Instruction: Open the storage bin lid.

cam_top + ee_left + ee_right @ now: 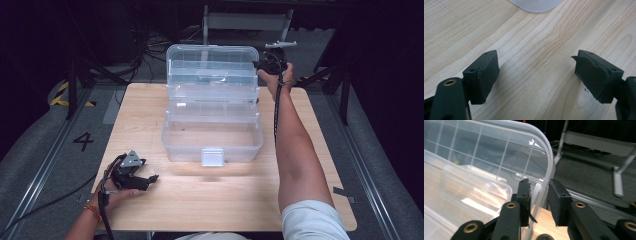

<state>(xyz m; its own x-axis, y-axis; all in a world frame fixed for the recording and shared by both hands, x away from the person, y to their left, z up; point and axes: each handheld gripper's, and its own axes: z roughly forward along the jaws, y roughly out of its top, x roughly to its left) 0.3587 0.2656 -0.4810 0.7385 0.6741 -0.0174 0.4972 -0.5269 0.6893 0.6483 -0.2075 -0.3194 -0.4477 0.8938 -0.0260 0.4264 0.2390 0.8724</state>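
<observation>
High view: a clear plastic organizer box (212, 112) stands open in the middle of a pale wooden table (310, 200), its lid (212, 62) tilted up at the far side and tiered trays stepped down toward the base. The right gripper (265, 64) reaches to the lid's far right corner. In the right gripper view, the lid's rim (549, 170) runs down between the two black jaws, which stand a little apart around it; I cannot tell whether the pads press on the plastic or merely straddle it. The left gripper (150, 179) rests low on the near left of the table, well apart from the box, jaws spread wide with bare wood between them (nothing held).

Risk, as I judge it: with so loose a hold on a thin, slick rim, the lid could slip free and drop, slamming the trays shut. Pulling sideways might also drag the light box across the table, since the other hand is not bracing it.
</observation>
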